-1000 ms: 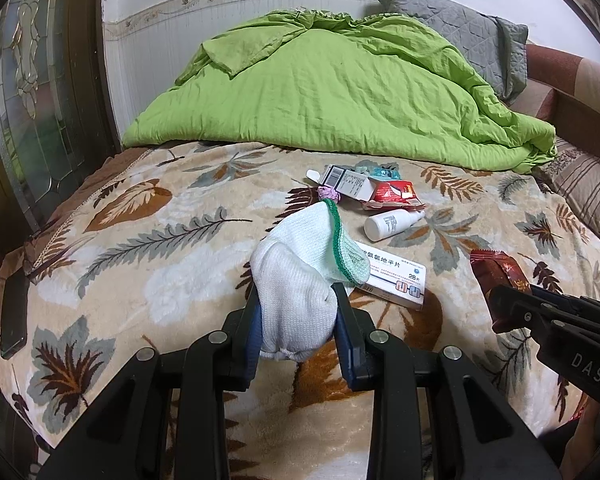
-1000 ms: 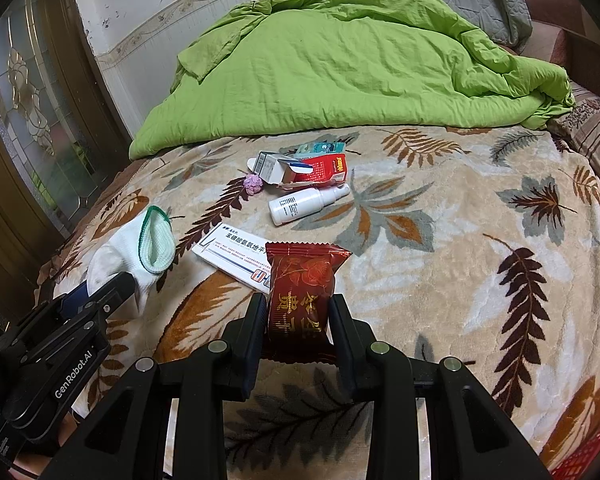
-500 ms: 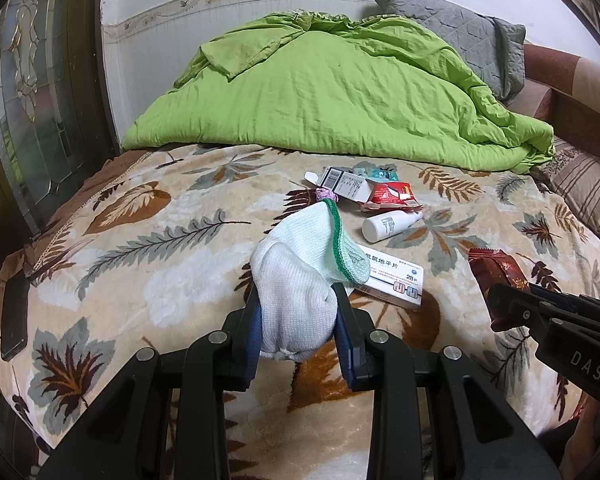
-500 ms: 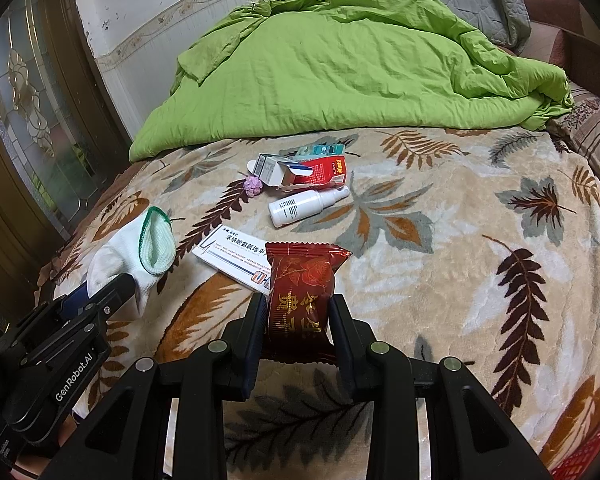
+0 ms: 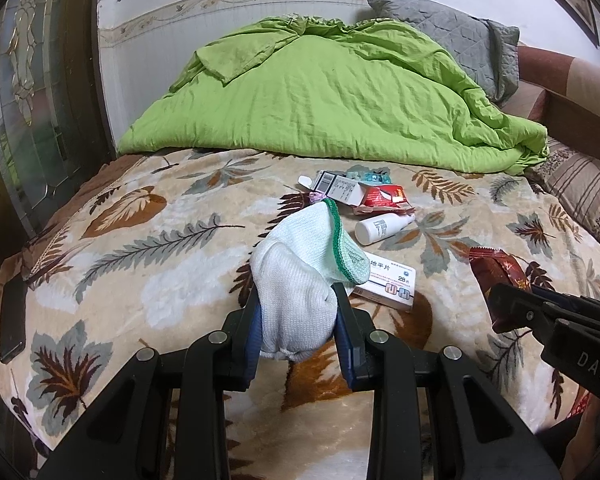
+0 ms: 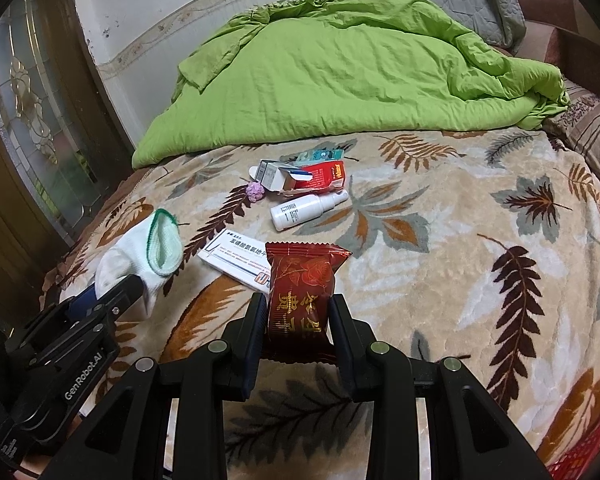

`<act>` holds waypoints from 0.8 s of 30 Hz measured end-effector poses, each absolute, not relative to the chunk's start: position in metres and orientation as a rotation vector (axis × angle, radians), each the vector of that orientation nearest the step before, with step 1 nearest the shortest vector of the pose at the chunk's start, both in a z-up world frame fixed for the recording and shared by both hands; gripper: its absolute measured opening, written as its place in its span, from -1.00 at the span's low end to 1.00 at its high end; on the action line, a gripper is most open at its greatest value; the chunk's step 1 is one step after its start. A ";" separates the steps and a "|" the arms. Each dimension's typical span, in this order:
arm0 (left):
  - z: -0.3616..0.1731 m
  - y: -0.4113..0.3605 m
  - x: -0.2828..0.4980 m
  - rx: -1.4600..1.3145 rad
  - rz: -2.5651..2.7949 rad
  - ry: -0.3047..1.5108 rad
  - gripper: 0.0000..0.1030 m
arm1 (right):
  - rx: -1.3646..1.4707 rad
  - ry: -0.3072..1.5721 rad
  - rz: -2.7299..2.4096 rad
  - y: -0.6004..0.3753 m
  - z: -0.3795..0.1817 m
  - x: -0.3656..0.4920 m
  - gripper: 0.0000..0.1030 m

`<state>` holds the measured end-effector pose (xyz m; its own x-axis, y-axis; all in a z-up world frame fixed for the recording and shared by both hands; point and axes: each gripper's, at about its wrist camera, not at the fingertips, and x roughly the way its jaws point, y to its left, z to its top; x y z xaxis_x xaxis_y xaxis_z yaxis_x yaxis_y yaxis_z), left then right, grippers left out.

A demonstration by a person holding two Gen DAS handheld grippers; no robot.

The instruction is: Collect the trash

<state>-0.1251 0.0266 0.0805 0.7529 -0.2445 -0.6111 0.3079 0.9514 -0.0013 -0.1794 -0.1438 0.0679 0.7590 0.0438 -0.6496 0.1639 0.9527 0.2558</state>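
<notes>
My left gripper (image 5: 296,312) is shut on a white sock with a green cuff (image 5: 300,272) and holds it above the leaf-patterned blanket (image 5: 140,272). It also shows in the right wrist view (image 6: 140,256). My right gripper (image 6: 298,316) is shut on a dark red snack packet (image 6: 300,284), seen at the right of the left wrist view (image 5: 496,268). On the blanket lie a flat white medicine box (image 6: 236,256), a white spray bottle (image 6: 304,208), an opened white box (image 6: 276,176), a red box (image 6: 324,174) and a small purple ball (image 6: 255,192).
A green quilt (image 5: 332,96) and a grey pillow (image 5: 452,36) fill the back of the bed. A dark phone (image 5: 12,320) lies at the bed's left edge. A glass-panelled door (image 5: 24,80) stands on the left. A red basket corner (image 6: 588,452) shows at the bottom right.
Both grippers have pulled back and risen slightly with the sock and the packet still held. The items on the bed have not moved.
</notes>
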 end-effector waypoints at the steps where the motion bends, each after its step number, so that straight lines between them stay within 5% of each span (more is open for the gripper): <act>1: 0.080 0.025 -0.126 0.103 -0.304 0.649 -0.41 | 0.311 0.706 -0.065 -0.143 0.068 -0.182 -0.33; 24: 0.096 -0.044 -0.204 0.173 -0.570 0.595 -0.41 | 0.509 0.654 -0.177 -0.234 0.093 -0.300 -0.33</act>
<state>-0.2042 -0.0438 0.0959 0.6805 -0.4562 -0.5734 0.5532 0.8330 -0.0062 -0.2999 -0.2345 0.0926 0.7840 0.0000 -0.6208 0.3134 0.8632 0.3957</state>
